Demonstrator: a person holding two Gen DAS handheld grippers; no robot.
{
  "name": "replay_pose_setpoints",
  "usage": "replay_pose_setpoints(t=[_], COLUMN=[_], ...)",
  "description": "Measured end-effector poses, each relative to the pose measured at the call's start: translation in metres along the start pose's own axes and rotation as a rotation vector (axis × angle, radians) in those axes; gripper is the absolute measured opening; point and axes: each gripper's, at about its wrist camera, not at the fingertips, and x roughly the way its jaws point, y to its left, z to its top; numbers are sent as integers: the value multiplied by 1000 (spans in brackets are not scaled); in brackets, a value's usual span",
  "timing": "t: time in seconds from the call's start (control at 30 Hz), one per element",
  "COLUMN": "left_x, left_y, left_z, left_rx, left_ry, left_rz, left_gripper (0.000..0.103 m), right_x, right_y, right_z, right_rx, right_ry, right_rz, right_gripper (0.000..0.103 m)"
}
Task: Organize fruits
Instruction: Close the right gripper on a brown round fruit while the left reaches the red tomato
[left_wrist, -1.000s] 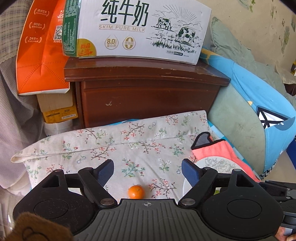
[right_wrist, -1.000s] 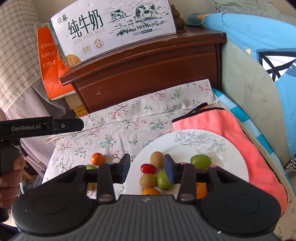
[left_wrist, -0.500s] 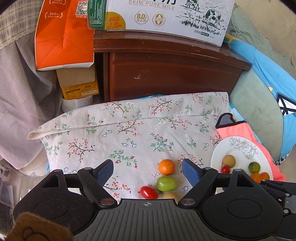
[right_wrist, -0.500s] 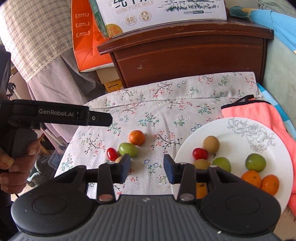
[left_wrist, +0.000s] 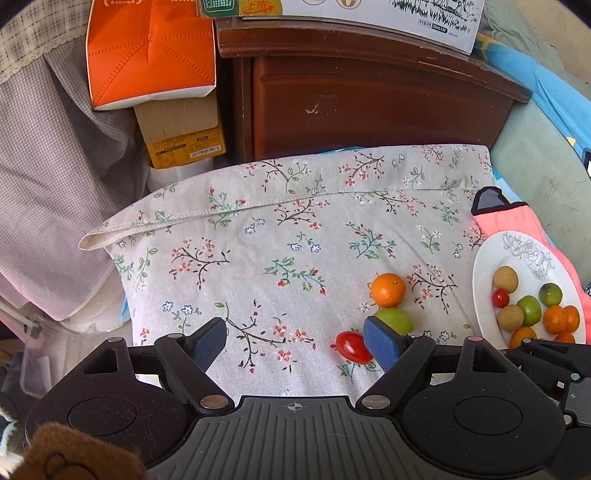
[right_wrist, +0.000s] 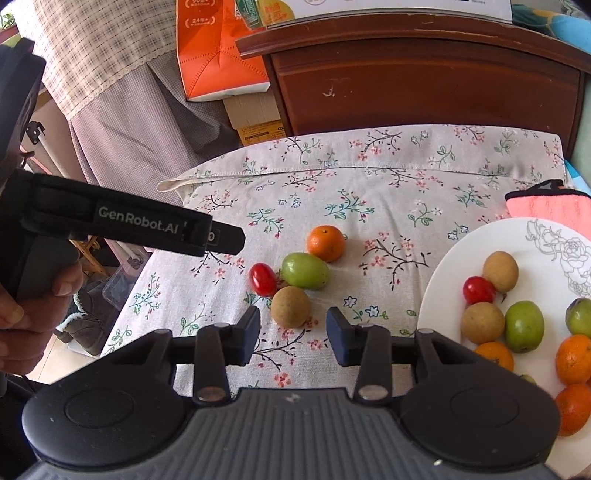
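Both wrist cameras looked forward and steeply down along their fingers, from close above the floral beige cloth (left_wrist: 288, 236), towards the dark wooden cabinet (right_wrist: 424, 81). The left view sat further left; the right view sat nearer the white rose-patterned plate (right_wrist: 443, 273). Both shared the small orange citrus fruit (left_wrist: 388, 290), cloth, plate and cabinet.
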Motion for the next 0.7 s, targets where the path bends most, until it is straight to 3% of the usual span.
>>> replay_pose_setpoints(t=[0.4,0.53,0.7], left_x=[2,4,4], left_y=[3,3,-1], left_z=[-4,-6,-9], left_rx=[6,9,42], left_ry=[13,16,-2], left_rz=[2,-7,-26], left_gripper=[83,83,82], right_x=[20,22,15], right_y=[14,15,8], right_z=[0,-1,2], right_rx=[-40,-59,-33], right_ry=[9,8,9], right_rz=[-31,-58,-35], right_gripper=[40,26,25])
